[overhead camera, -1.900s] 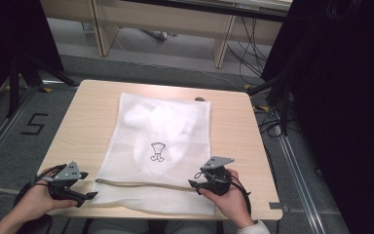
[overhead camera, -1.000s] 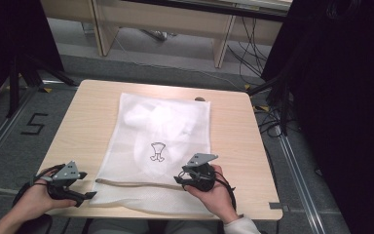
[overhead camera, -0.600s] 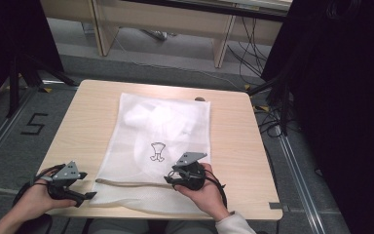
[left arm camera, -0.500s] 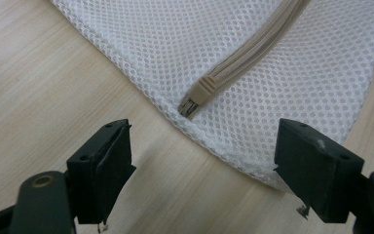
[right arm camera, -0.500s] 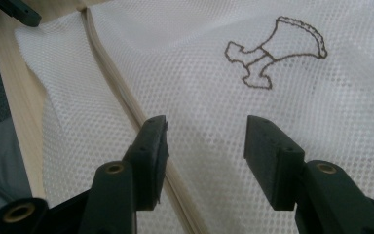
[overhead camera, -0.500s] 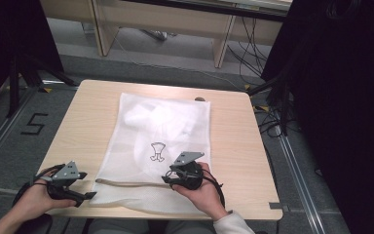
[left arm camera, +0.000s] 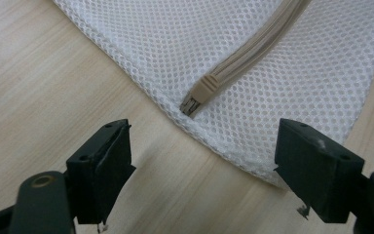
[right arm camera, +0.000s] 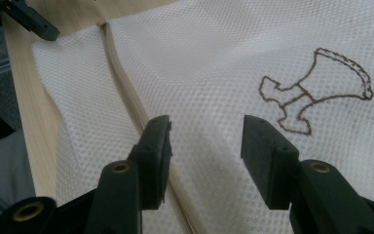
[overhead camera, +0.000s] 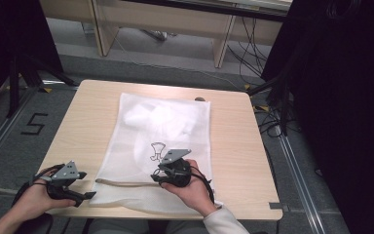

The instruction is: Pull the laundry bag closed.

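So the white mesh laundry bag [overhead camera: 161, 146] lies flat mid-table. The right gripper [right arm camera: 204, 134], jaws apart and just been narrowing, hovers over the beige zipper [right arm camera: 126, 97] with nothing pinched yet. The left gripper [left arm camera: 199, 161] sits released at the bag's 7 o'clock corner. Looks like the next move means dropping onto the zipper squarely. Light wood table [overhead camera: 87, 105], grey floor, dark curtains around.

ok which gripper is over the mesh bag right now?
The right gripper: it sits over the white mesh bag by the beige zipper, jaws open. The left gripper hangs off the bag's corner, over bare table.
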